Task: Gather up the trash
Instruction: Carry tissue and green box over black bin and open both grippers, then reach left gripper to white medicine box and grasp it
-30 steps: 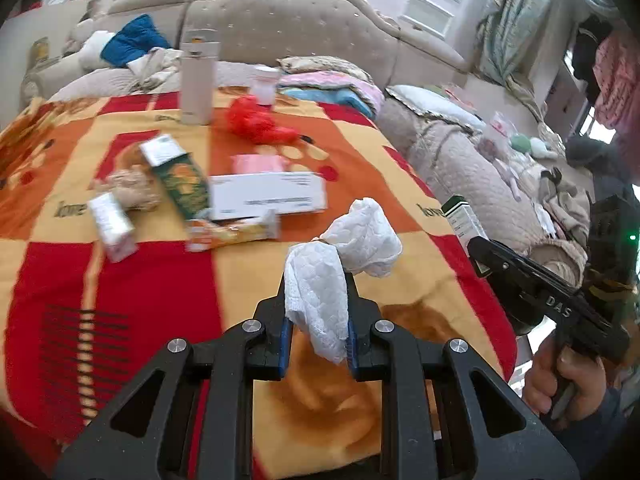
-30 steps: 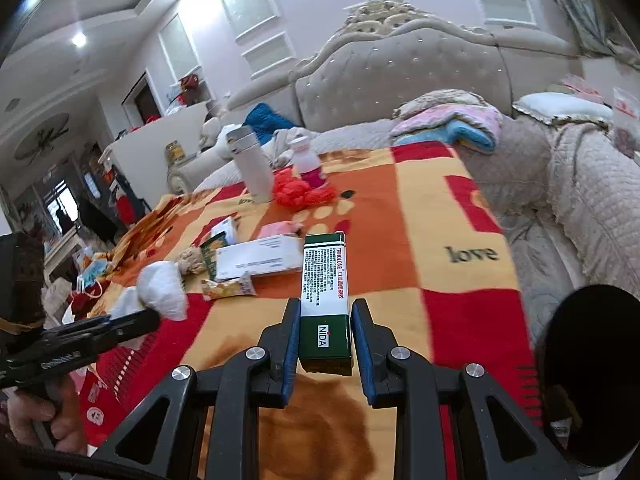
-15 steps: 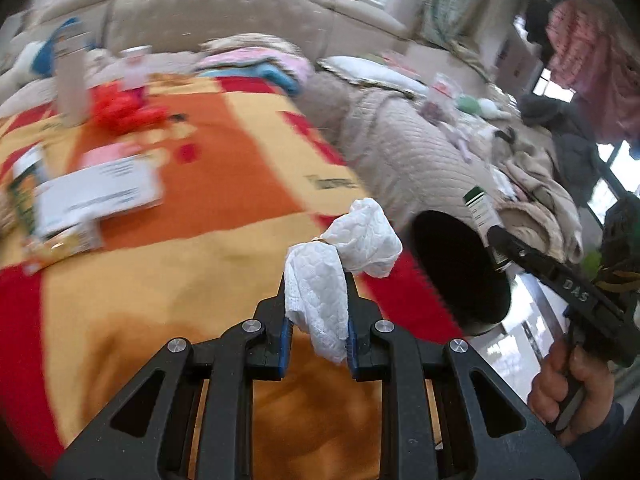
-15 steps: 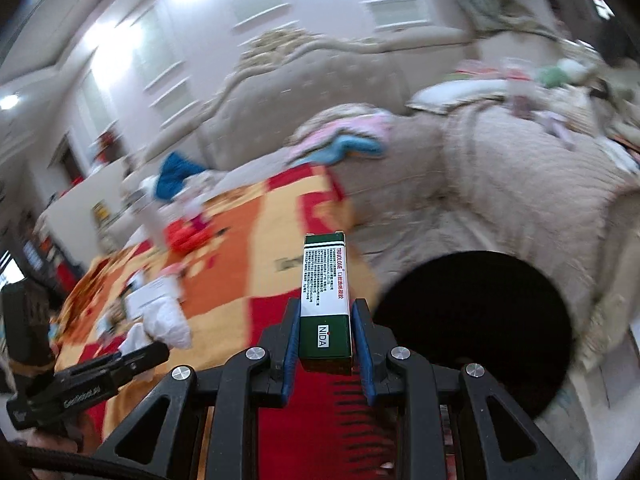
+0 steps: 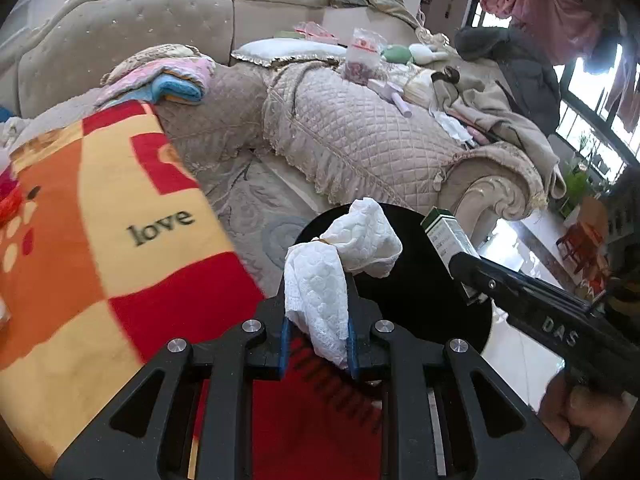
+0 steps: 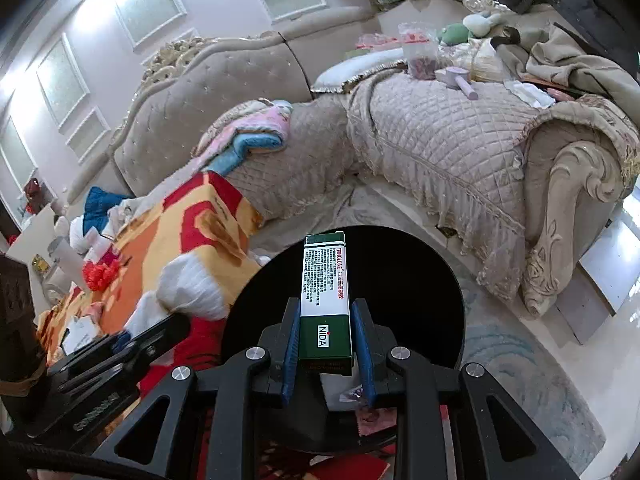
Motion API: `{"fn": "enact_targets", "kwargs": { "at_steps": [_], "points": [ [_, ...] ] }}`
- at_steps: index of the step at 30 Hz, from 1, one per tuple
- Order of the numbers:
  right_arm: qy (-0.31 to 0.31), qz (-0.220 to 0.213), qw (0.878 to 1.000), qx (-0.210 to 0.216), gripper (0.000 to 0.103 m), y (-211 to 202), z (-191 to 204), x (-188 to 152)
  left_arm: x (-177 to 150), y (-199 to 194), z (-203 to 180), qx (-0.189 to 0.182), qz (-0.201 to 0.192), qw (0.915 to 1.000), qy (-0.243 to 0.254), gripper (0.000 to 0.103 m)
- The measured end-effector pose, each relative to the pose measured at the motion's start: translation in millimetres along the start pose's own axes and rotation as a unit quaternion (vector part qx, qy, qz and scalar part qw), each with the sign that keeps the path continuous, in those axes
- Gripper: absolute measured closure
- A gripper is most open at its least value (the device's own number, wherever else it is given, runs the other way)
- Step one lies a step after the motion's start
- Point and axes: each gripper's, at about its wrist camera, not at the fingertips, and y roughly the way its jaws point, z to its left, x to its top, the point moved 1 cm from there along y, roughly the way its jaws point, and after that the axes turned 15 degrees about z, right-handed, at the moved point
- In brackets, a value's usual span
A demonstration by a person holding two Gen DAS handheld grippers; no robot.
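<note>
Each camera sits on its own tool and looks forward and down past the black fingers (image 5: 316, 344), very close to them. The left view faces the beige quilted sofa (image 5: 360, 128) from over the red and yellow blanket (image 5: 120, 208). The right view looks from a bit further right. Both share the round black bin (image 6: 400, 280), the sofa and the blanket.
</note>
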Motion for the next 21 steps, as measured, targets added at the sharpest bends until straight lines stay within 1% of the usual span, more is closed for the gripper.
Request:
{"fn": "enact_targets", "kwargs": {
  "at_steps": [3,5,8,9,10,11,12,13,17,21],
  "points": [
    [0.008,0.005,1.000,-0.004,0.079,5.1,-3.2,1.8,1.8,16.1,1.8,-0.001,0.016,0.9999,0.001,0.084],
    [0.014,0.009,1.000,-0.005,0.079,8.6,-5.9,3.2,2.4,20.7,5.0,-0.013,0.028,0.9995,-0.003,0.084],
    [0.027,0.021,0.999,-0.005,0.078,14.2,-9.5,5.5,1.7,21.3,7.1,-0.030,0.029,0.9991,-0.004,0.076],
    [0.031,0.020,0.999,-0.005,0.075,13.9,-10.2,5.4,1.3,21.5,8.3,-0.034,0.030,0.9989,-0.006,0.070],
    [0.039,0.018,0.999,-0.004,0.071,13.4,-12.4,5.6,1.1,21.1,9.6,-0.040,0.030,0.9987,-0.009,0.067],
    [0.045,0.015,0.999,-0.004,0.069,12.6,-13.9,5.3,1.1,19.9,10.5,-0.044,0.028,0.9986,-0.013,0.057],
    [0.048,0.014,0.999,-0.005,0.069,12.4,-14.0,4.9,0.4,17.8,12.5,-0.047,0.023,0.9985,-0.017,0.050],
    [0.048,0.013,0.999,-0.007,0.069,12.3,-13.6,4.4,0.5,16.8,12.3,-0.048,0.020,0.9985,-0.018,0.047],
    [0.046,0.009,0.999,-0.021,0.069,10.8,-9.3,4.3,-5.3,11.5,16.0,-0.044,0.018,0.9985,-0.027,0.047],
    [0.049,0.000,0.999,-0.016,0.069,8.4,-0.1,5.6,-24.6,-8.0,24.5,-0.017,0.007,0.9992,-0.037,0.047]
  ]
}}
